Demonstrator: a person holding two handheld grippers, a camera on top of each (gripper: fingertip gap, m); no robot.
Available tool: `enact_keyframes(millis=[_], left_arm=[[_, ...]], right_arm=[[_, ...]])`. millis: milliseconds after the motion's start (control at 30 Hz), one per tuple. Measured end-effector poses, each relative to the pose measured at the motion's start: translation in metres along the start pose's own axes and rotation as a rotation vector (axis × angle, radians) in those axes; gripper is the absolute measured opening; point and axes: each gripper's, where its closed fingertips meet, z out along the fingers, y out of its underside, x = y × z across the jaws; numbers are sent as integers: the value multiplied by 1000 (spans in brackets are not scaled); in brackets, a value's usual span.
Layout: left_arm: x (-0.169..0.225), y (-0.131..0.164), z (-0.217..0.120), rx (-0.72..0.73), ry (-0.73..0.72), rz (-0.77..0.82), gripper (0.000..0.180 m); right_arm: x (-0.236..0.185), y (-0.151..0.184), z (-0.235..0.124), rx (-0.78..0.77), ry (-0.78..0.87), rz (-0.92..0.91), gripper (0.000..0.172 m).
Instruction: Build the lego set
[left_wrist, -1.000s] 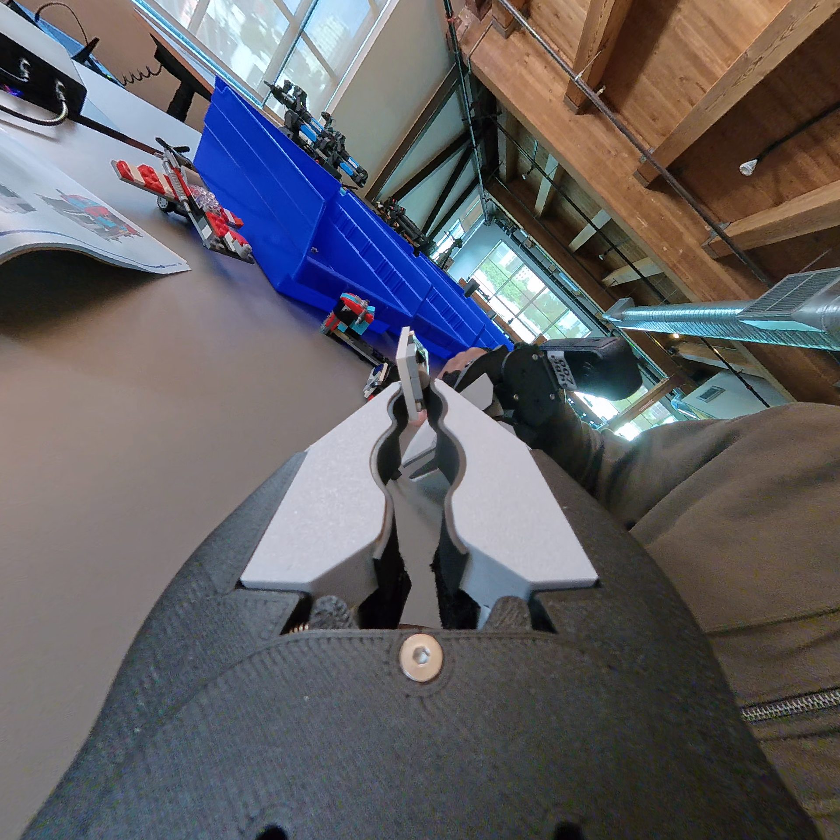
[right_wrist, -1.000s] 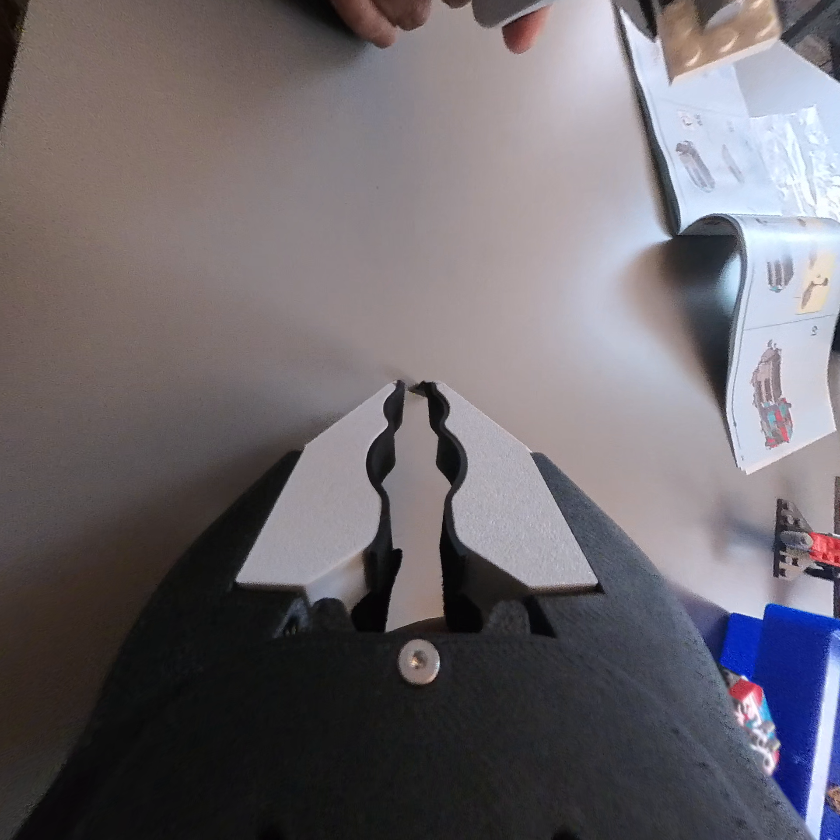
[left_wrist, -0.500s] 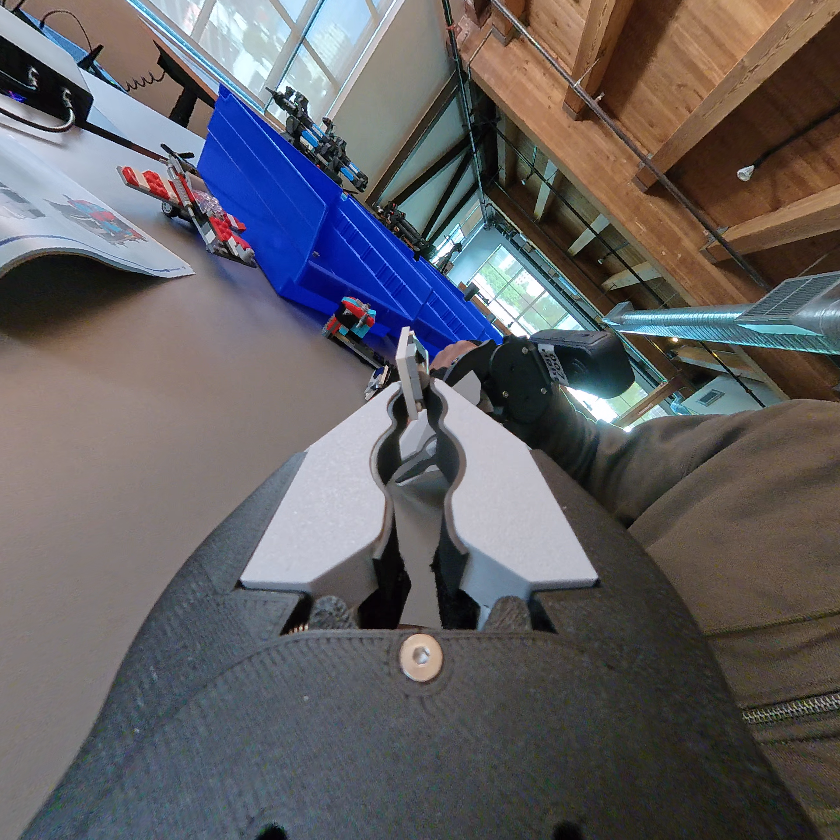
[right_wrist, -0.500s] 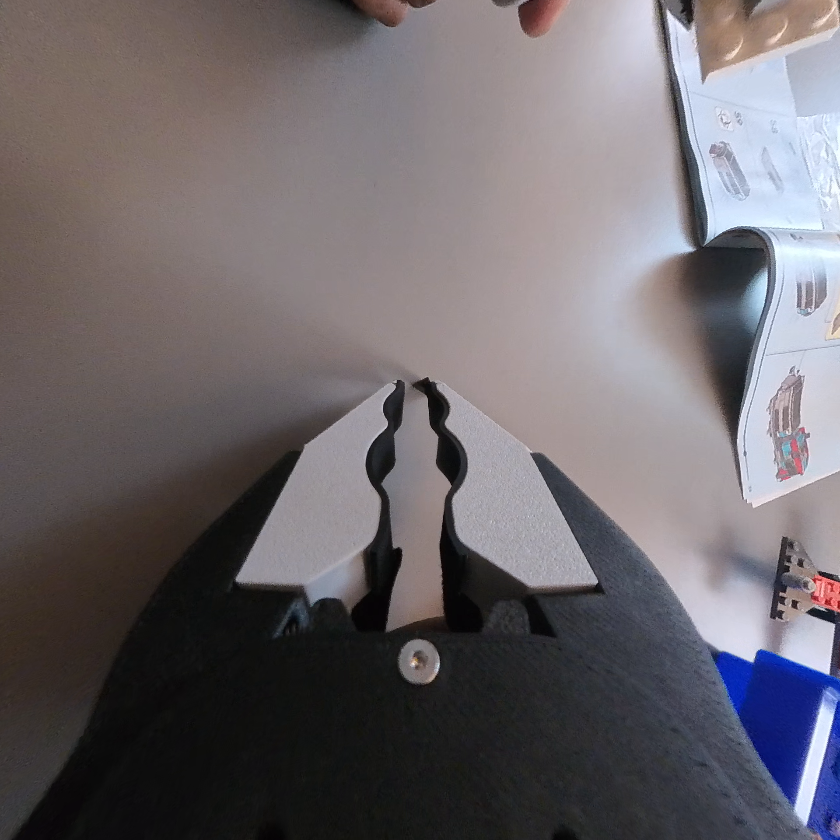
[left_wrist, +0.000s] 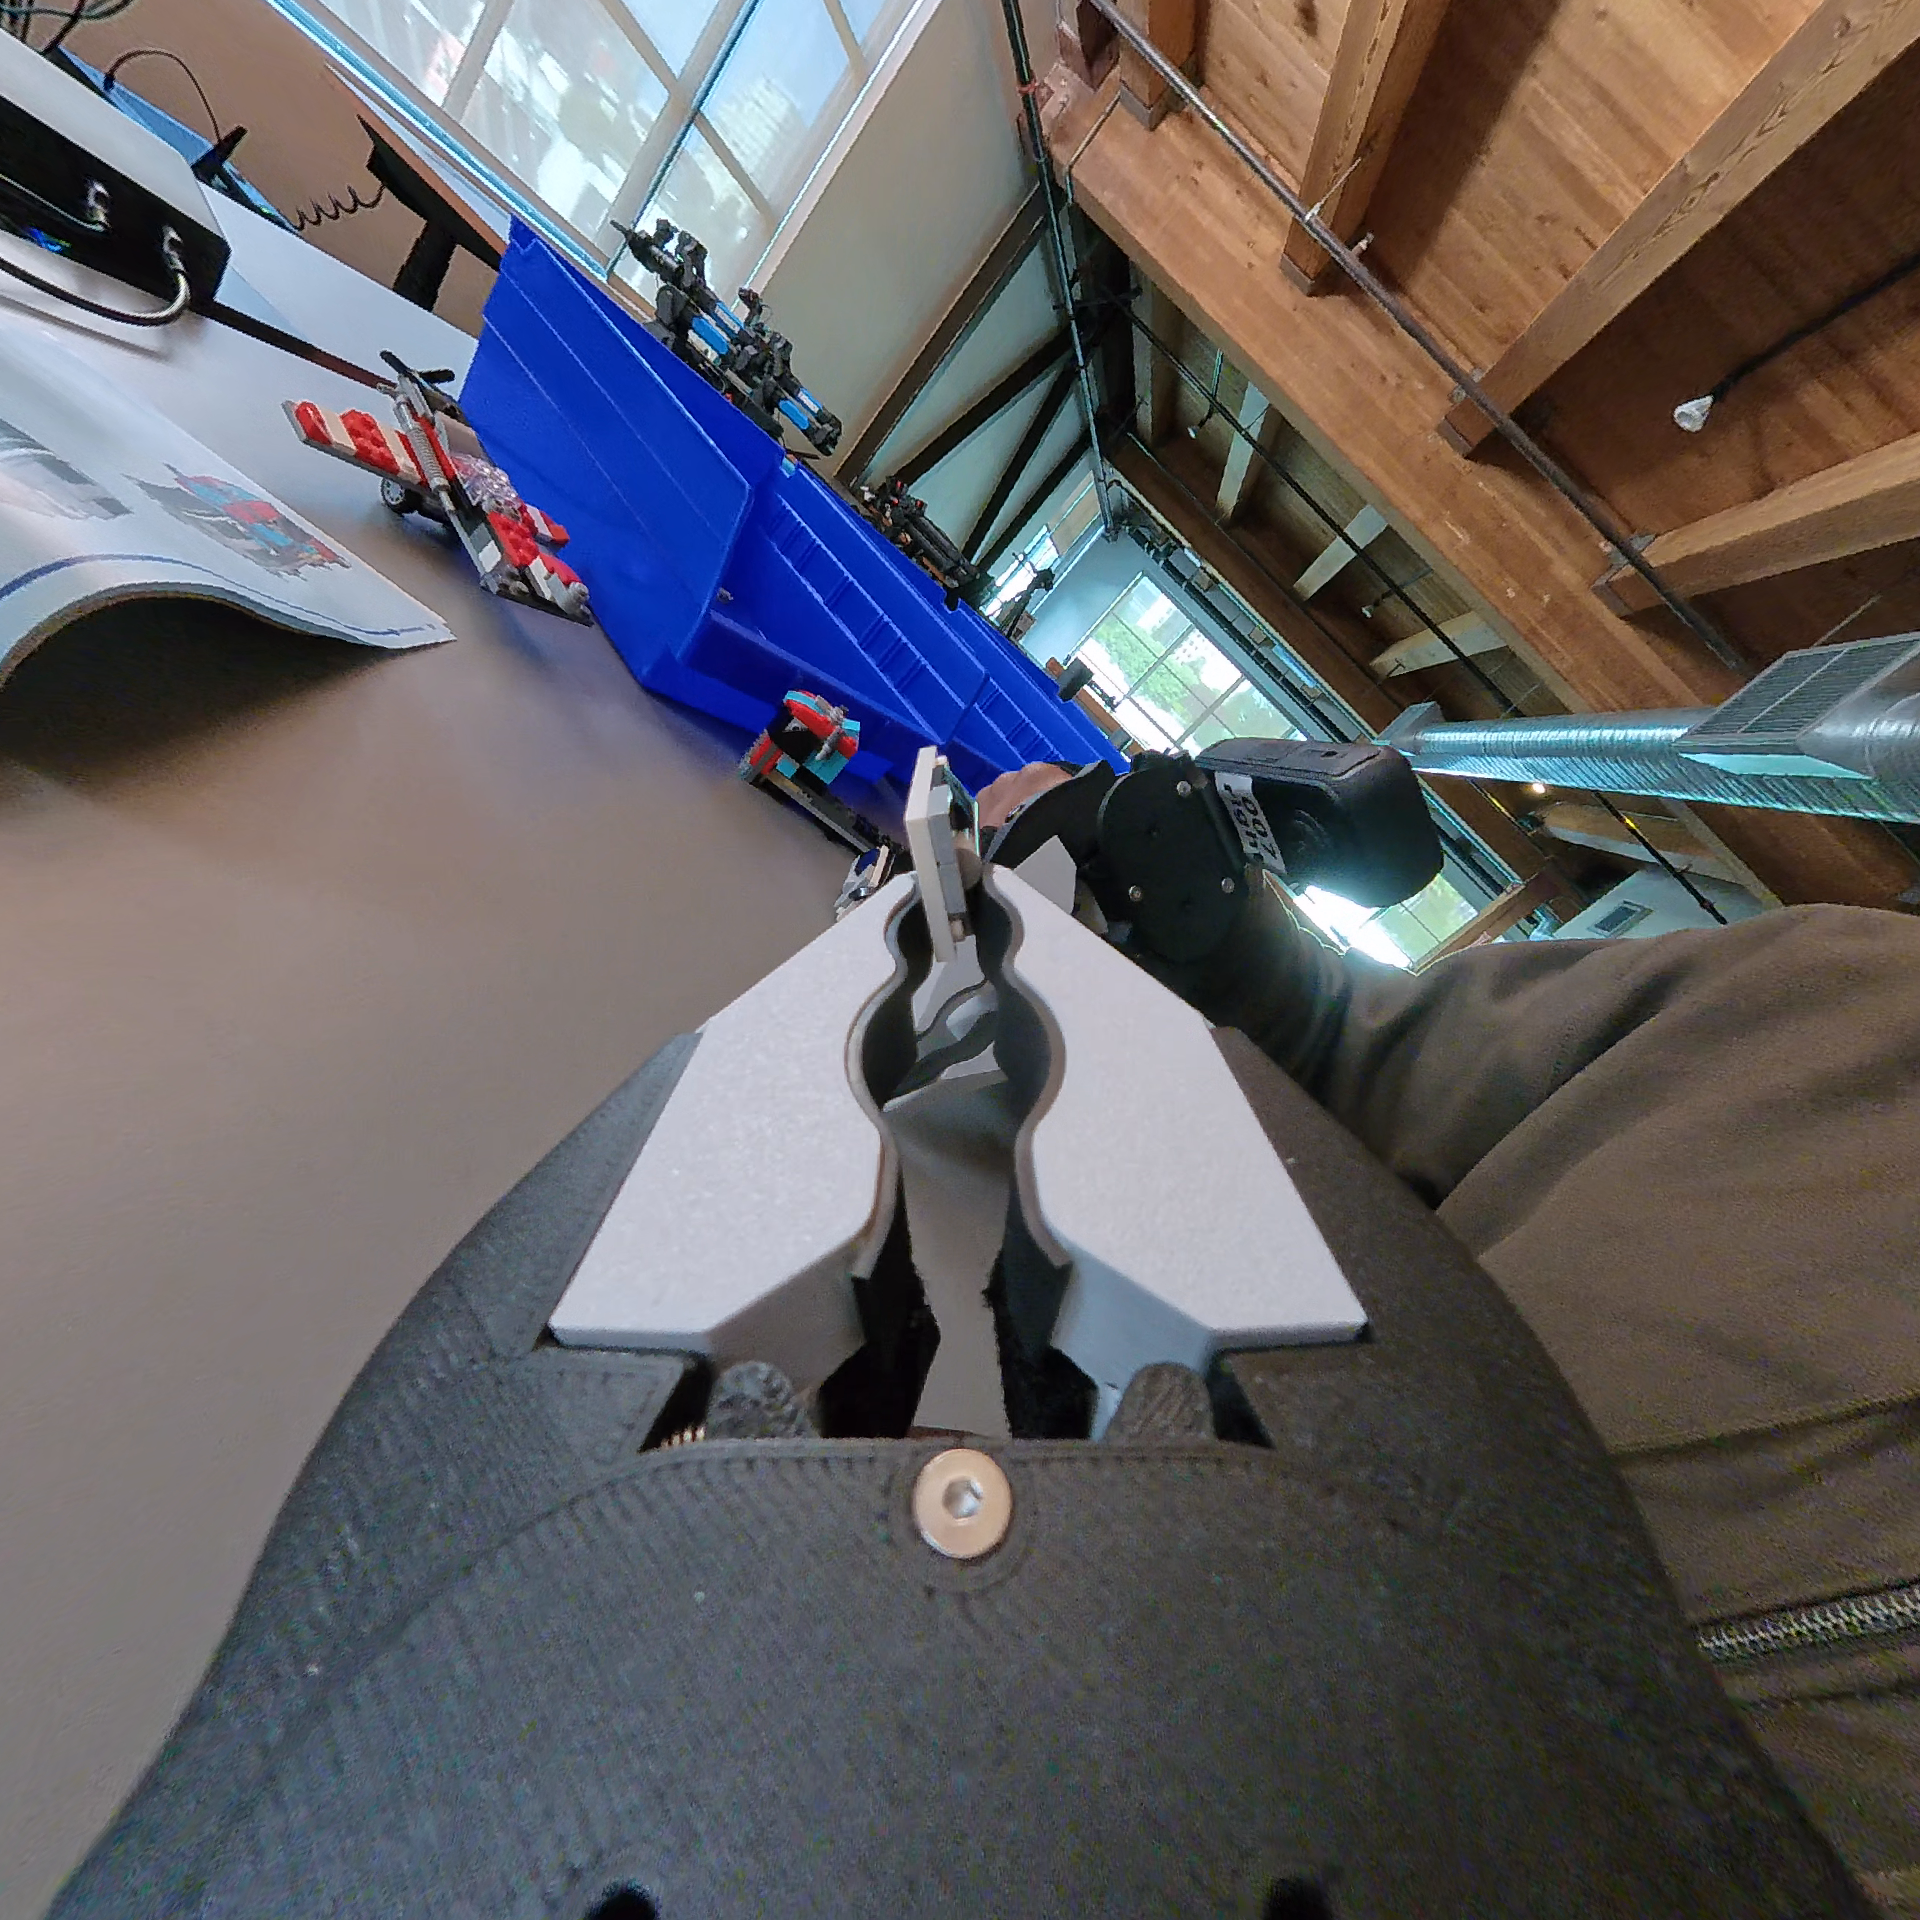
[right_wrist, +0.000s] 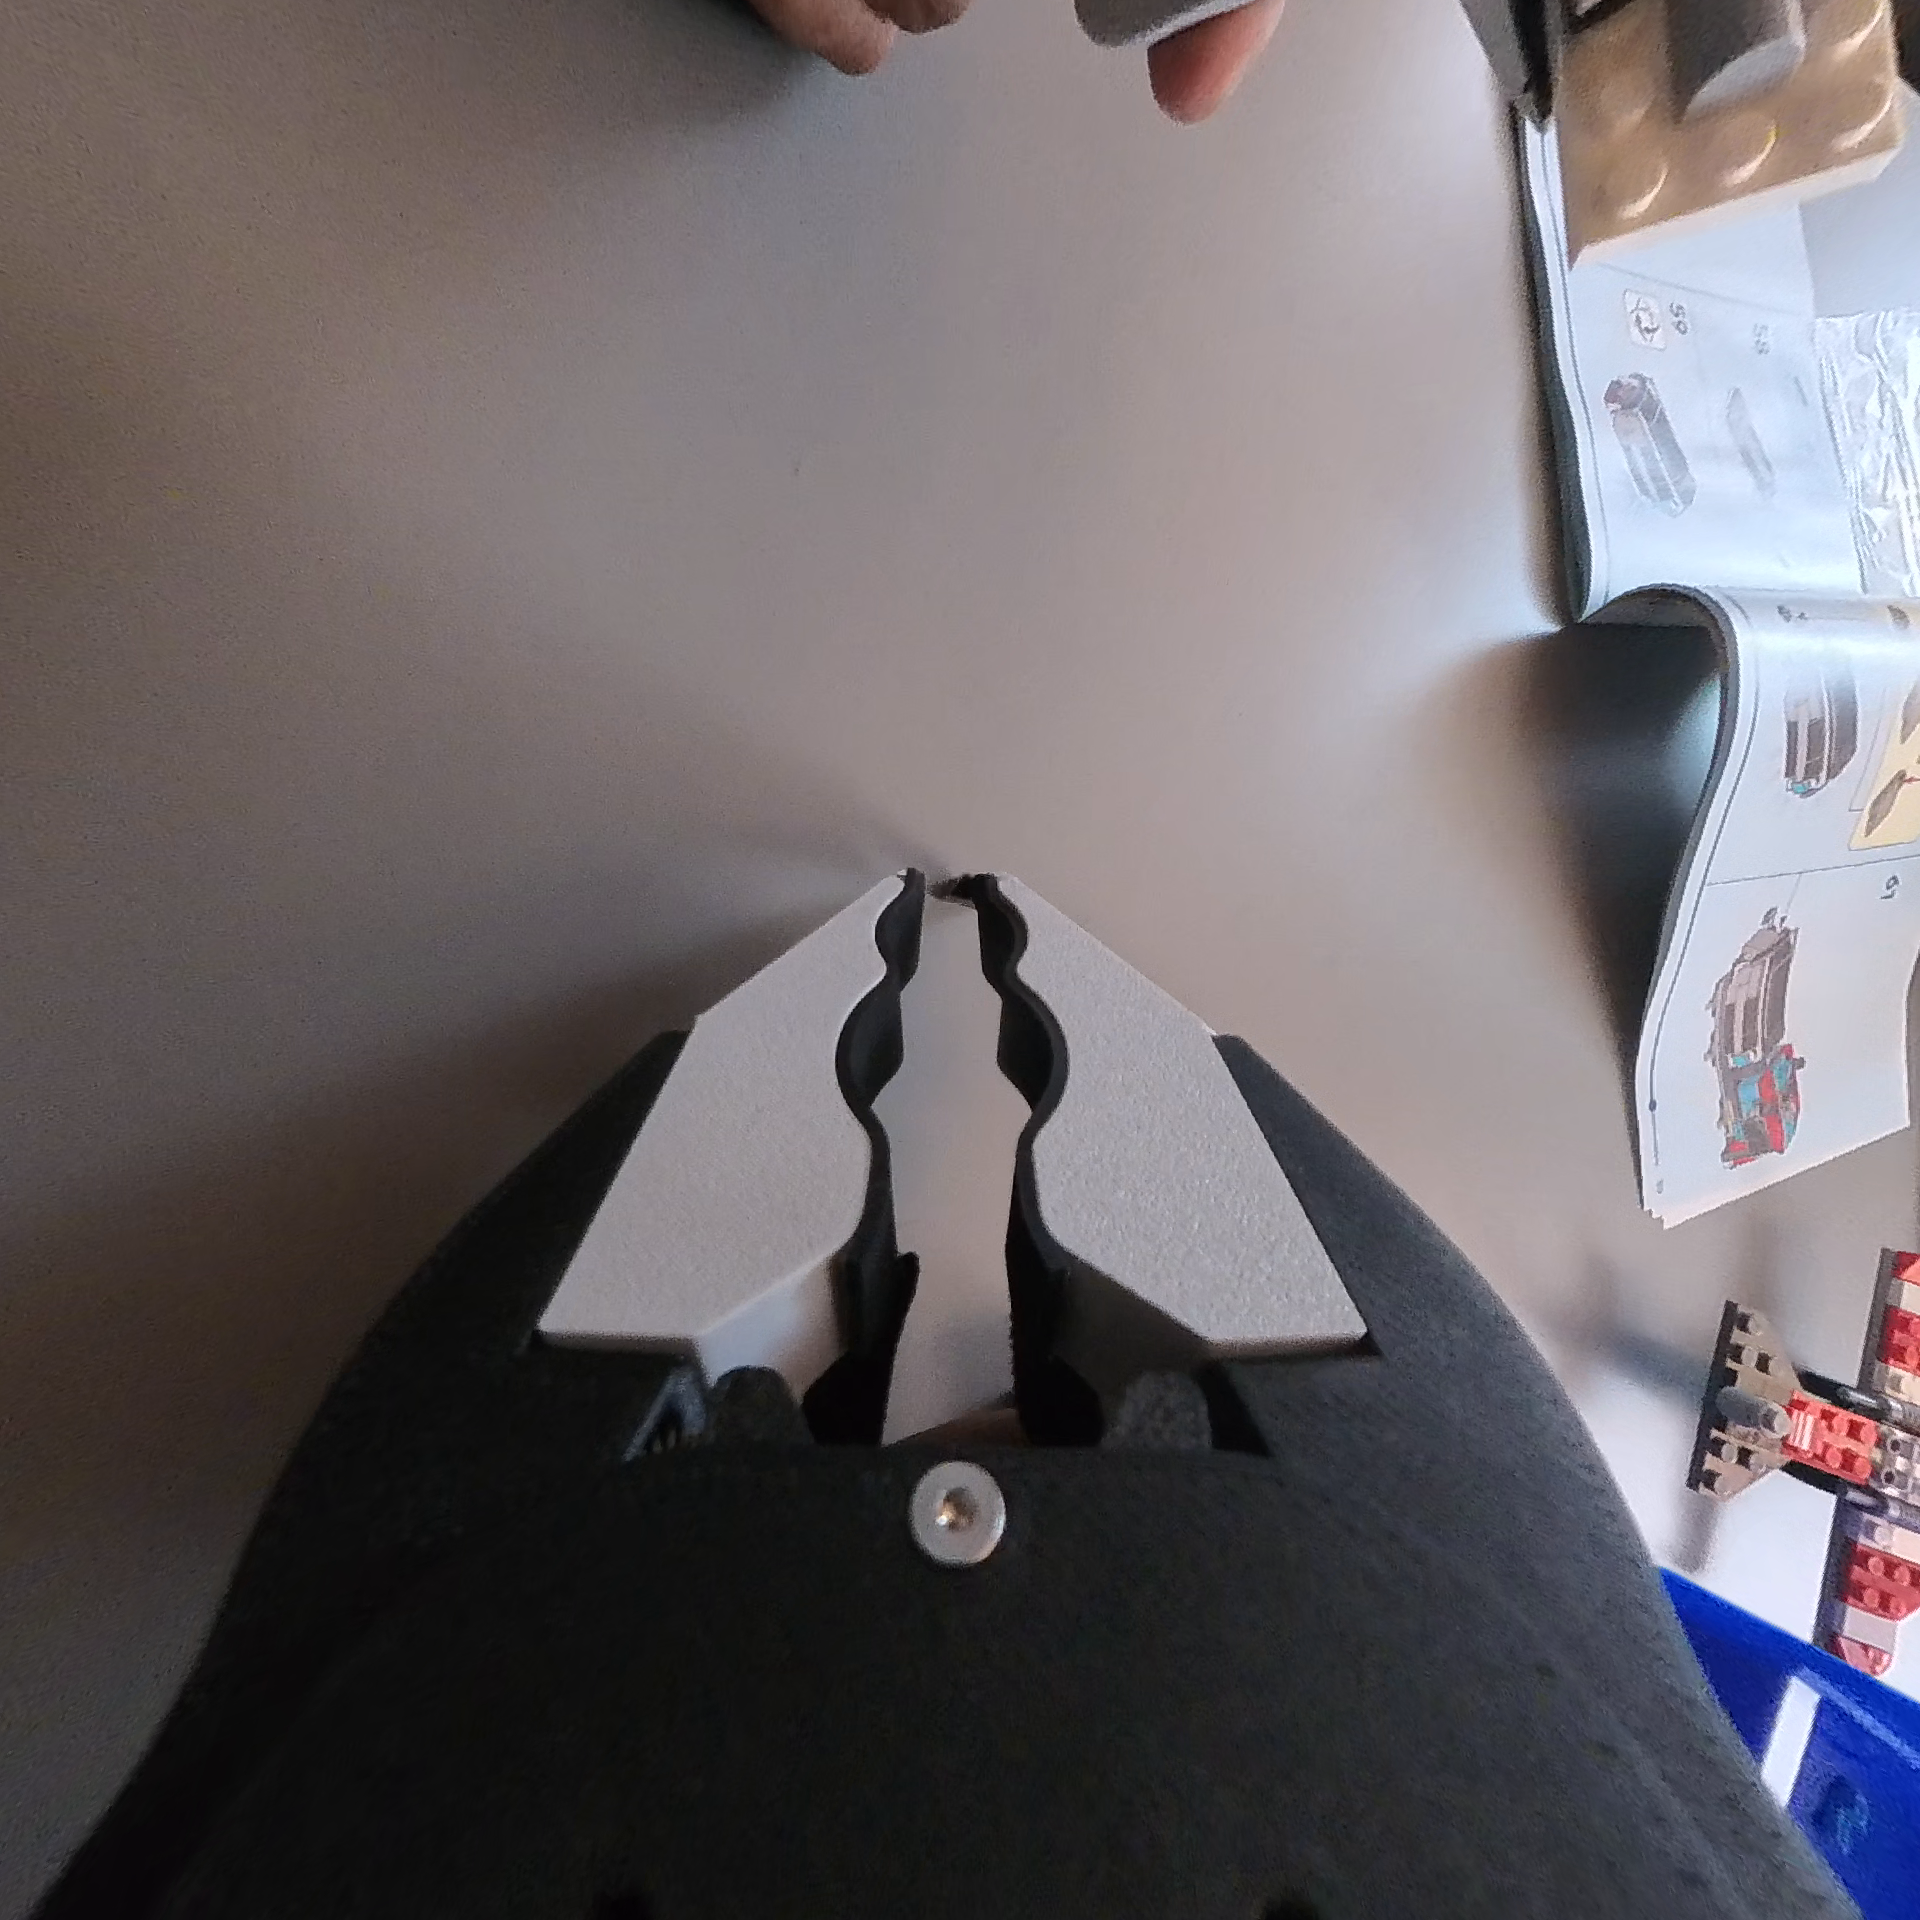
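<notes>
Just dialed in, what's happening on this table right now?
A person works two handheld grippers over a grey table. The left gripper has its jaws shut on a small flat white-and-grey brick assembly. The right gripper points down at bare tabletop, jaws slightly apart. An open instruction booklet lies nearby.

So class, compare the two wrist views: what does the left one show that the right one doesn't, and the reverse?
Left only: the left gripper clamping a thin white-and-grey brick plate, wooden ceiling beams, windows.

Right only: the right gripper, jaws slightly parted over the bare tabletop, fingertips of a hand.

Both: grey table, open instruction booklet, blue plastic bins, red-and-grey brick model.
</notes>
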Motion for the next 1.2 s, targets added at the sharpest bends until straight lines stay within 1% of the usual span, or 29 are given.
enact_keyframes(millis=[567, 767, 967, 1200], left_arm=[[-1, -1, -1, 6, 1, -3, 7], [-2, -1, -2, 5, -4, -21, 7], [-3, 1, -3, 2, -5, -54, 7], [-3, 4, -1, -14, -15, -68, 7]], right_arm=[[7, -3, 6, -14, 0, -4, 12], [7, -4, -5, -37, 61, 122, 13], [3, -1, -3, -20, 105, 273, 16], [7, 3, 3, -38, 126, 331, 15]])
